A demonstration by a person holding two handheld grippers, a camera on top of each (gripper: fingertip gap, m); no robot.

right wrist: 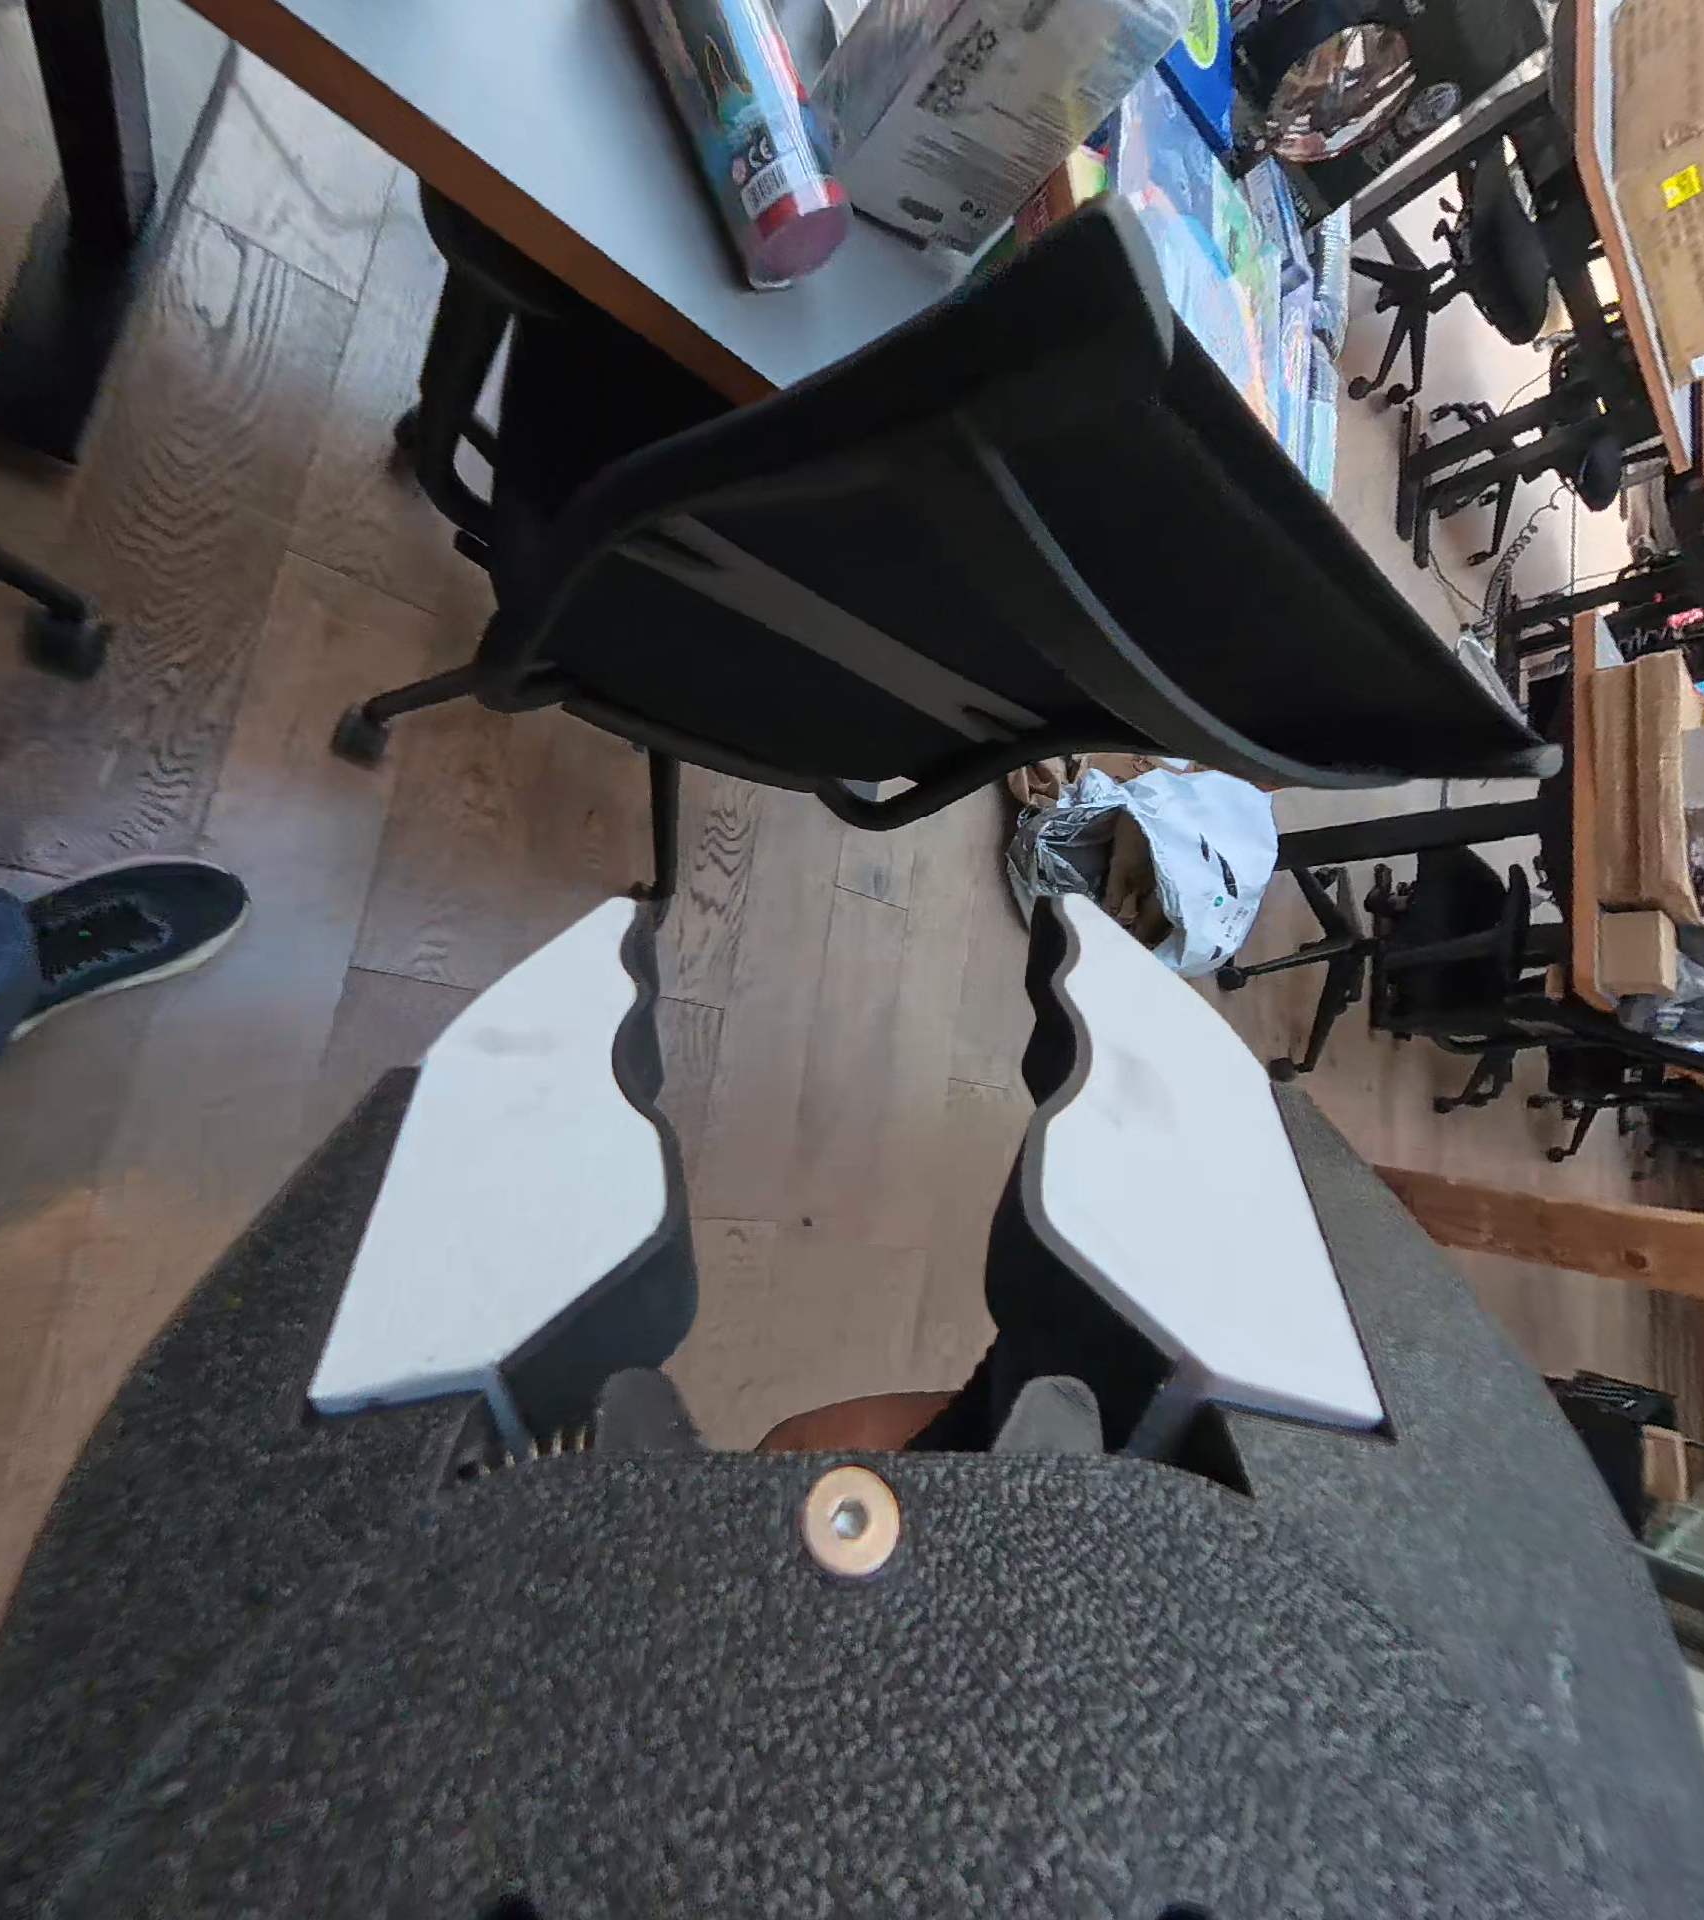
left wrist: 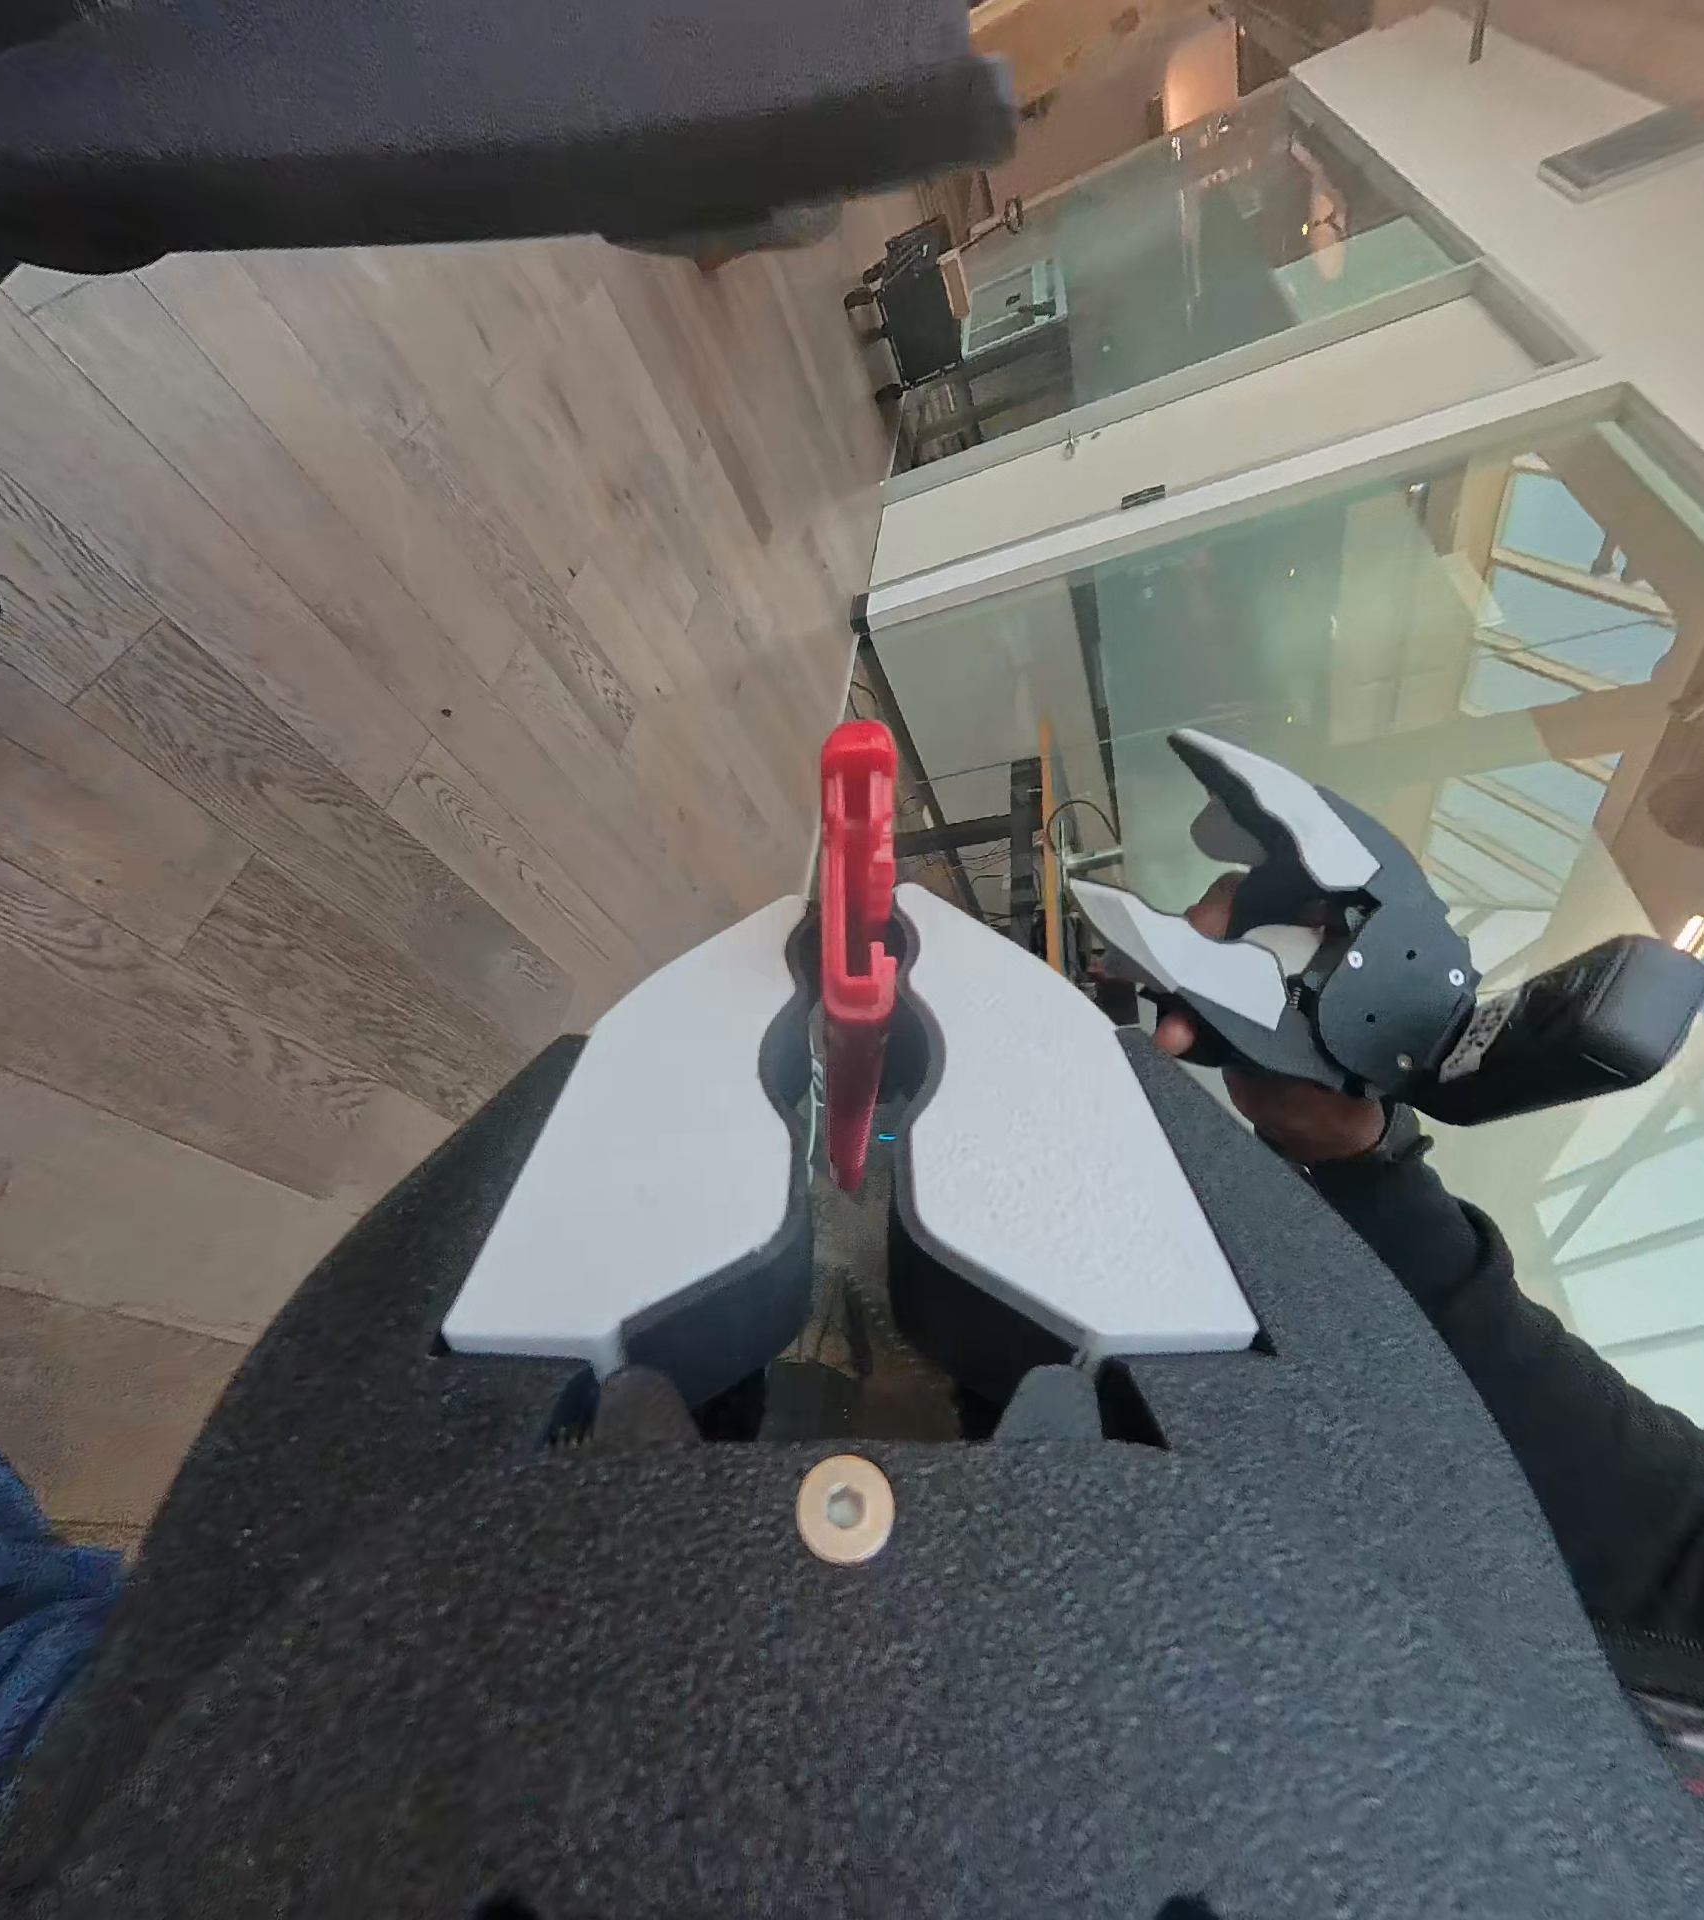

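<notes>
Wood floor (left wrist: 308, 623) behind left tool (left wrist: 853, 925) clamping red plastic piece (left wrist: 858, 883).

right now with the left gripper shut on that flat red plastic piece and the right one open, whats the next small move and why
Probably bring the open right gripper across toward the flat red plastic piece and line its fingers up with the free top end. The left gripper is shut low on the piece, leaving the upper part exposed, while the right gripper holds nothing and points at the black office chair.
</notes>
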